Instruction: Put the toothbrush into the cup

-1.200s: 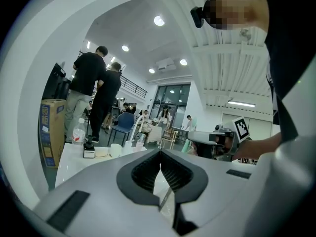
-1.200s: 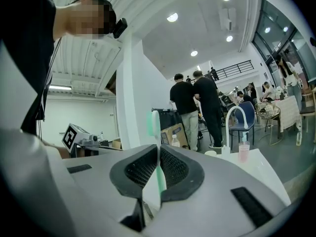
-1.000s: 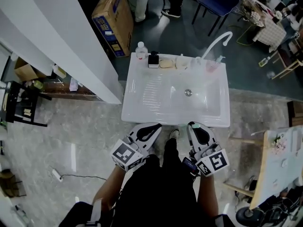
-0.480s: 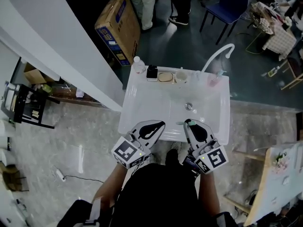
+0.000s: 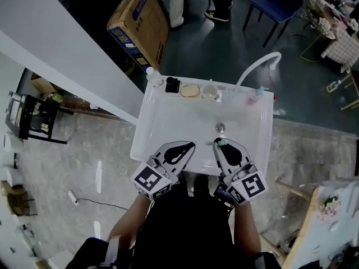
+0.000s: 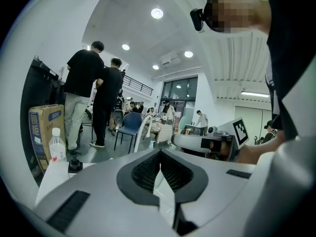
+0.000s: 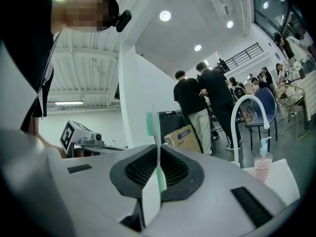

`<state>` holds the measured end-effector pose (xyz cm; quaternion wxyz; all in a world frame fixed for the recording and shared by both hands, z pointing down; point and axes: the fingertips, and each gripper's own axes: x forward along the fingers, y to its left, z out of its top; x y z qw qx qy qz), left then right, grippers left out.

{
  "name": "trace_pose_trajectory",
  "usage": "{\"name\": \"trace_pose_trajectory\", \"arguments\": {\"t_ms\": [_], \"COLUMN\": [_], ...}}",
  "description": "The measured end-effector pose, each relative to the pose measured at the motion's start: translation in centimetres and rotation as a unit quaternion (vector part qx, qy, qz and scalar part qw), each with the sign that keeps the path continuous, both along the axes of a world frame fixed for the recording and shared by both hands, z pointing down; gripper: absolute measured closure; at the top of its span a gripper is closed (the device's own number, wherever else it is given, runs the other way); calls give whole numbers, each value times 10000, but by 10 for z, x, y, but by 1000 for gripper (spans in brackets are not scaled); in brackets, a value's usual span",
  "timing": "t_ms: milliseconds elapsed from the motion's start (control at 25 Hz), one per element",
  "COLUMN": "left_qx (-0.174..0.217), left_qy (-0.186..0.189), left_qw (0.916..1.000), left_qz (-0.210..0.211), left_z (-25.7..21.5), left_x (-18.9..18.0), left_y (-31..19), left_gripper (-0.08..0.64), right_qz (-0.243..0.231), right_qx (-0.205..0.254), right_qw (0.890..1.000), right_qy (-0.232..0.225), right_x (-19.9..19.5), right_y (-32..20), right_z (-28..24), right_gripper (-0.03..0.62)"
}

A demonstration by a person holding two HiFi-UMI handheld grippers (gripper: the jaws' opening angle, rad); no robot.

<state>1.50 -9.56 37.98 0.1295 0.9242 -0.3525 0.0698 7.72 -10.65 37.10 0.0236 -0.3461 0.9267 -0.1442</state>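
**Head view, lower centre.** Right hand-held gripper point(image 5: 220, 145) and left hand-held gripper point(image 5: 188, 147) side by side over the near edge of the white sink point(image 5: 162, 129), both pointing toward the top of the frame. Right hand-held gripper clamped on the green-and-white toothbrush point(image 5: 215, 142), visible here only as a small green tip at the jaw ends.

**Right gripper view.** Toothbrush point(image 7: 151, 124) upright between the closed jaws, bristle head above them, handle running down through the grip.

**Left gripper view.** Left hand-held gripper point(image 6: 159, 154) with jaws together, nothing between them.

**Back ledge of the sink, upper centre of the head view.** From left to right of the frame:
- clear bottle point(image 5: 152, 77)
- small black object point(image 5: 172, 85)
- tan dish point(image 5: 190, 91)
- clear cup point(image 5: 210, 92)
- pink pump bottle point(image 5: 252, 97)

Curved white faucet point(image 5: 259, 65) rising behind the ledge, to the right of the cup. Drain point(image 5: 220, 128) in the basin, between the cup and the hand-held grippers. Toothbrush well apart from the cup, not in it.

**Background.** Cardboard box point(image 5: 139, 26) on the floor beyond the sink, upper left of the frame. Blue chair point(image 5: 276, 3) at upper right.
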Motion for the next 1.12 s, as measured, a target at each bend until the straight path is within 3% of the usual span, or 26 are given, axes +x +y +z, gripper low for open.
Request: {"name": "trace_pose_trajectory", "arguments": {"t_ms": [360,640,840,1120], "left_qx": [-217,-170,-371,-409], "left_qy": [-139,193,339,246], "left_qw": [9995,9990,9974,9969], "left_qz": [154,353,521,622], "left_z": [20,43,71,95], "left_x": [-7,-18,-22,-29], "left_y": [-32,-68,-88,-130], "left_gripper": [549,550,549,550], "right_qz": [28,277,435,733], "right_qx": [-321,-570,-771,-653], "right_qw": [9995,9980,9960,9951], "right_qy": [-63,-16,-89,-131], "right_x": [-18,-33,-43,-49], "right_y": [-30,-59,-80,-130], "right_z": [21,52,75,89], "right_gripper": [561,563,561,563]}}
